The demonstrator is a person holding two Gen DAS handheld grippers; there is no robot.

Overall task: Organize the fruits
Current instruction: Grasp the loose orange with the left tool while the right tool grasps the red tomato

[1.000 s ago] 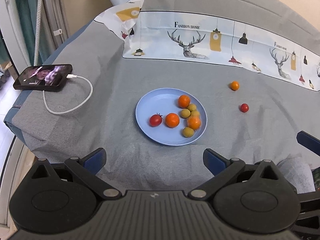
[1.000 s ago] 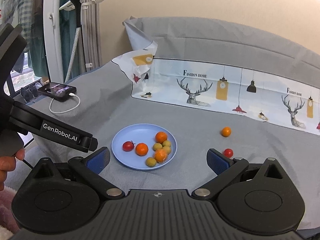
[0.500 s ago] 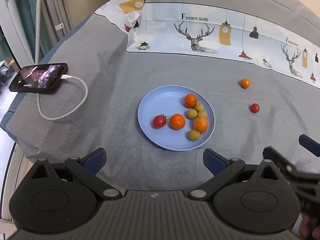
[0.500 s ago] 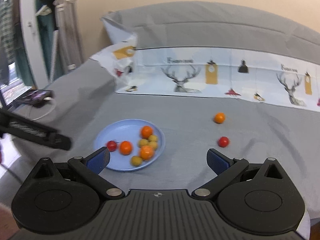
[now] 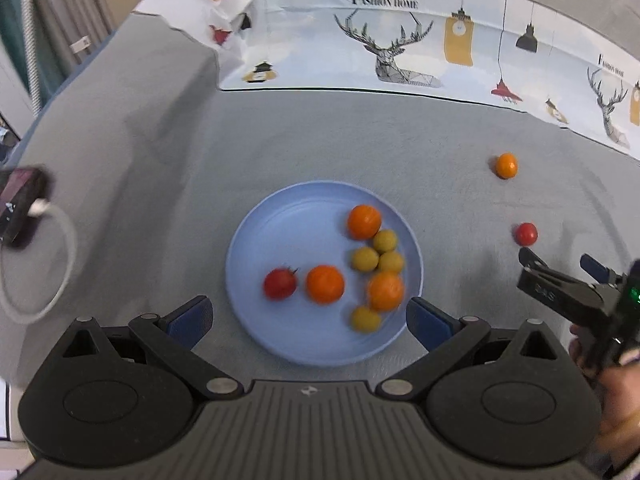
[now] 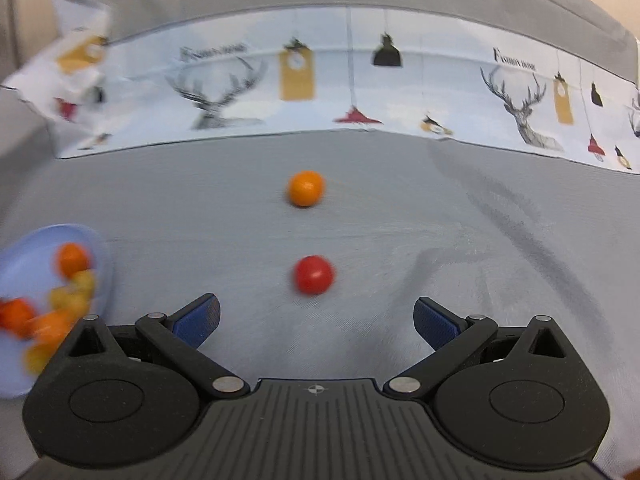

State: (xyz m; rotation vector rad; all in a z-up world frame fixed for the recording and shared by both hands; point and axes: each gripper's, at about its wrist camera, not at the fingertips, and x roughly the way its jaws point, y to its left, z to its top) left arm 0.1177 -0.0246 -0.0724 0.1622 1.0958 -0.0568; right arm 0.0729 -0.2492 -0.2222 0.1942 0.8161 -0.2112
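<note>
A blue plate (image 5: 288,232) on the grey cloth holds a red tomato (image 5: 280,283), three orange fruits (image 5: 325,284) and several small yellow-green fruits (image 5: 365,258). A loose orange fruit (image 5: 506,165) and a loose red tomato (image 5: 526,234) lie to its right. My left gripper (image 5: 308,320) is open and empty over the plate's near edge. My right gripper (image 6: 316,318) is open and empty, just short of the red tomato (image 6: 314,275), with the orange fruit (image 6: 305,188) beyond. The plate (image 6: 100,248) sits at the right wrist view's left edge.
A deer-print cloth (image 5: 400,40) runs along the back of the surface. A phone (image 5: 16,204) with a white cable (image 5: 60,272) lies at the far left. My right gripper (image 5: 560,276) also shows in the left wrist view, beside the red tomato.
Both grippers have moved forward and lower. The left one now hangs over the plate's near edge. The right one swung right and now faces the two loose fruits.
</note>
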